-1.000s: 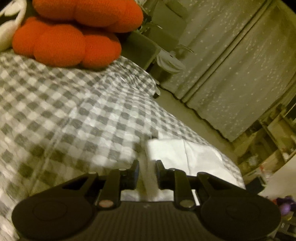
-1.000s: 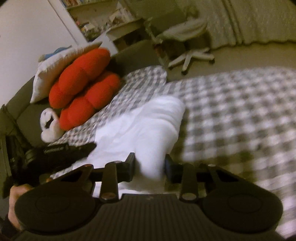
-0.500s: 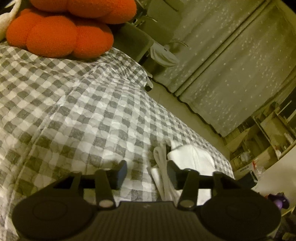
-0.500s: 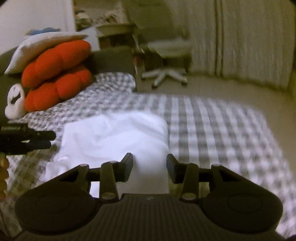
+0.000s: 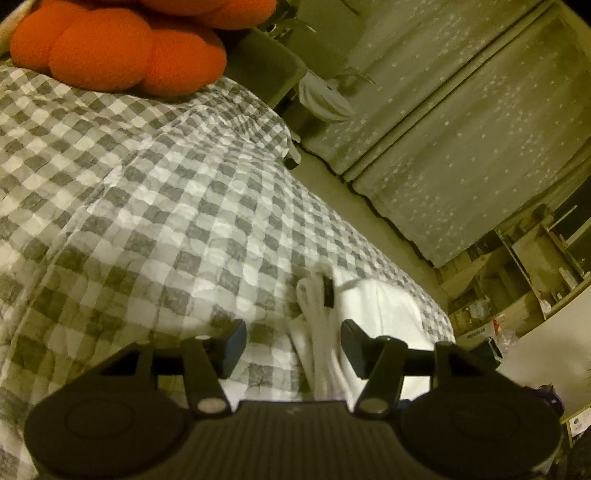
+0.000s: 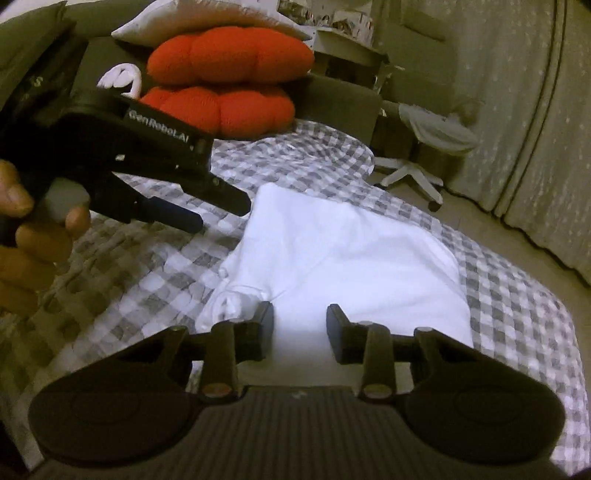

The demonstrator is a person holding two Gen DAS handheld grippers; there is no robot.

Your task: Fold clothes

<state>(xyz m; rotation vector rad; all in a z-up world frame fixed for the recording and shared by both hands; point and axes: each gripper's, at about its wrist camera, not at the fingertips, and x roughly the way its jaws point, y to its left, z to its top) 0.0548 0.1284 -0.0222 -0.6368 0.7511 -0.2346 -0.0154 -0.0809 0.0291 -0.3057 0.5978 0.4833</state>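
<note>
A white garment (image 6: 343, 254) lies folded on the grey checked bedspread (image 6: 147, 266). In the left wrist view its edge (image 5: 373, 310) lies bunched just ahead of my left gripper (image 5: 293, 341), which is open and empty. My right gripper (image 6: 300, 325) is open and empty, just above the garment's near edge. The left gripper also shows in the right wrist view (image 6: 207, 206), held by a hand at the left, above the bedspread beside the garment.
Orange cushions (image 5: 110, 48) and a white pillow (image 6: 207, 18) sit at the head of the bed. An office chair (image 6: 417, 147) stands on the floor past the bed. Curtains (image 5: 461, 122) and cluttered shelves (image 5: 528, 266) line the room.
Both grippers have let go of the white garment and opened. The garment now lies flat on the bed, and both grippers have drawn back from it.
</note>
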